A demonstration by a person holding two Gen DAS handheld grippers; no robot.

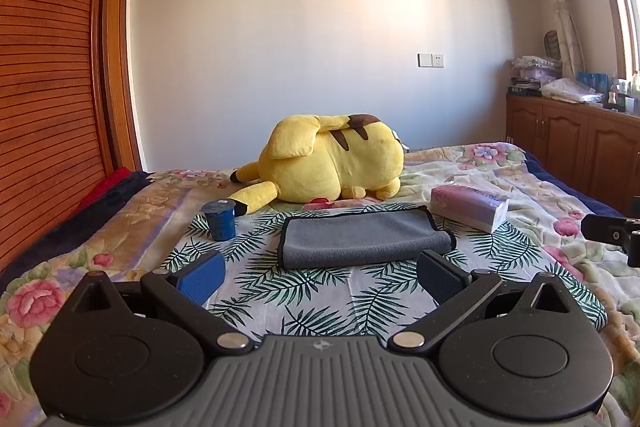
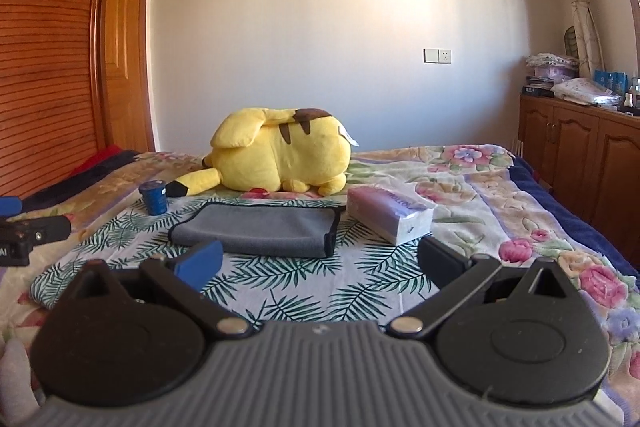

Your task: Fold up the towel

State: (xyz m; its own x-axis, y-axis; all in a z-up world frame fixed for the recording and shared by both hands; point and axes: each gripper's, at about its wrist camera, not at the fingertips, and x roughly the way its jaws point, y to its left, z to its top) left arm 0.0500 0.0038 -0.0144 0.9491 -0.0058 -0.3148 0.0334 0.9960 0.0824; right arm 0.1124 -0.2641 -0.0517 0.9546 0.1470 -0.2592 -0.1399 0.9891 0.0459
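- On the bed, at 12 o'clock from both cameras, grey towel lies flat on a palm-leaf cloth; already looks doubled over, dark piped edge showing along far side and right end.
- Left tool: jaws apart, nothing between them, hovering short of the towel's near edge, not touching it.
- Right tool: jaws apart, empty too; towel sits at 11 o'clock from it, just beyond the blue pad.
- Each tool pokes into the other's view at the frame edge, so they sit side by side, apart.
- Blue cup at 10 o'clock of the towel, near but not touching. Tissue pack at 2 o'clock, just beside the towel's right corner. Yellow plush at 12 o'clock behind it.
- Handling, my guess: soft microfibre, light, limp, no stiffness; will drape and sag when lifted, layers may slide apart. Not fragile.
- Where to take hold: pinch the two near corners, one per tool, catching the piped hem and all layers; the hem gives the firmest bite.
- Risk: pinching the leaf cloth underneath as well, or dragging the towel into the cup or tissue pack.
- Stage: likely a fold left to do, grasp not yet made.
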